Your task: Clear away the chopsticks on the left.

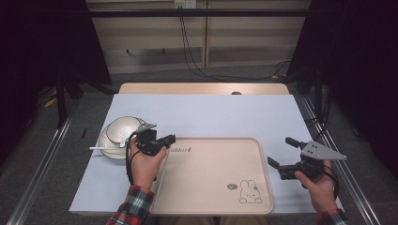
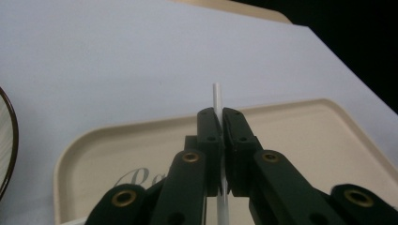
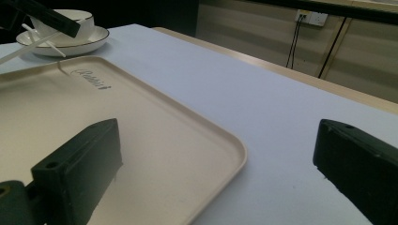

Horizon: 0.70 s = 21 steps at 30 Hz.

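My left gripper (image 1: pixel 170 138) is shut on a thin white stick (image 2: pixel 217 96), whose tip pokes out just past the jaws over the near left corner of a beige tray (image 1: pixel 211 187). The stick's other end (image 1: pixel 96 148) reaches left over a white plate. A white bowl (image 1: pixel 121 129) with a dark rim sits on that plate, left of the tray. In the left gripper view the gripper (image 2: pixel 220 119) pinches the stick. My right gripper (image 1: pixel 279 150) hovers open and holds nothing, just off the tray's right edge; in the right gripper view the gripper (image 3: pixel 216 150) straddles the tray's corner (image 3: pixel 234 150).
A pale blue mat (image 1: pixel 202 112) covers the wooden table. The tray carries a rabbit drawing (image 1: pixel 249 192) near its front right corner. Cables (image 1: pixel 197 65) run across the floor beyond the table, and metal rails (image 1: pixel 47 154) flank both sides.
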{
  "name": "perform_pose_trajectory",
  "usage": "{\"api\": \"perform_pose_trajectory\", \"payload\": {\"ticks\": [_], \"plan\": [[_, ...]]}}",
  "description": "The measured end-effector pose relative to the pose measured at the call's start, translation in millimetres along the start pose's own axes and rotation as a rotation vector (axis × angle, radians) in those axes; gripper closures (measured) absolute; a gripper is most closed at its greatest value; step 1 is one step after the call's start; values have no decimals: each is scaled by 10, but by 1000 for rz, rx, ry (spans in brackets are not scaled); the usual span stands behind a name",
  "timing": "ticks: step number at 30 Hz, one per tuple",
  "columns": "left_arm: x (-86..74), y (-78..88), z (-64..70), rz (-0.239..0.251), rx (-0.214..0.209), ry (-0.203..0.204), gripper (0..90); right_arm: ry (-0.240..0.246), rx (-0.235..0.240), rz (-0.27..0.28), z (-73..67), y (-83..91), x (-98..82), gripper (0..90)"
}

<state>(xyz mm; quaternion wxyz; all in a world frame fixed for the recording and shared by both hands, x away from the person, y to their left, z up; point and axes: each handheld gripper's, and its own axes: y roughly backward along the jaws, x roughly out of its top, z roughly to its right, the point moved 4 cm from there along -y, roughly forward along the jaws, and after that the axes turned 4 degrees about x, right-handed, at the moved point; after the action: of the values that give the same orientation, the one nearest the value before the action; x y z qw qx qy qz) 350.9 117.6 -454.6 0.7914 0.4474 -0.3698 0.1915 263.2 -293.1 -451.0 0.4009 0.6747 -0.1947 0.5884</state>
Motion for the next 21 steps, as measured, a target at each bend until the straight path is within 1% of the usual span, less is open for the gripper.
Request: {"api": "perform_pose_trajectory", "payload": {"ticks": [3, 4, 5, 6, 7, 9, 12, 13, 14, 15, 16, 18, 19, 21], "plan": [[-52, -36, -14, -20, 22, -17, 863, 5, -3, -3, -3, 13, -7, 8], [-83, -47, -26, -25, 20, -9, 863, 2, -5, -2, -5, 18, -9, 8], [-83, -47, -26, -25, 20, -9, 862, 2, -5, -2, -5, 18, -9, 8], [-115, -54, -43, -24, 33, -8, 860, 0, -8, -5, 0, 29, -13, 8], [-138, -55, -51, -26, 29, -10, 859, -1, -9, -4, 1, 29, -13, 8], [-183, -49, -67, -31, 40, -17, 856, 0, -9, -6, 0, 30, -14, 8], [-258, -39, -103, -38, 49, -9, 851, 6, -4, -11, -14, 25, -26, 8], [-258, -39, -103, -38, 49, -9, 849, 6, -4, -12, -16, 26, -28, 8], [-314, -29, -130, -39, 64, 1, 847, 6, -8, -11, -15, 31, -28, 8], [-314, -29, -130, -39, 64, 1, 845, 3, -8, -11, -16, 35, -26, 9], [-372, -4, -159, -50, 62, 11, 843, 5, -7, -10, -12, 39, -22, 10], [-422, 12, -183, -49, 80, 10, 838, 5, -8, -10, -9, 39, -22, 11], [-422, 12, -183, -49, 80, 10, 837, 4, -9, -11, -9, 38, -23, 11], [-479, 42, -207, -58, 80, 9, 833, 8, -4, -10, -13, 33, -22, 11]]}}
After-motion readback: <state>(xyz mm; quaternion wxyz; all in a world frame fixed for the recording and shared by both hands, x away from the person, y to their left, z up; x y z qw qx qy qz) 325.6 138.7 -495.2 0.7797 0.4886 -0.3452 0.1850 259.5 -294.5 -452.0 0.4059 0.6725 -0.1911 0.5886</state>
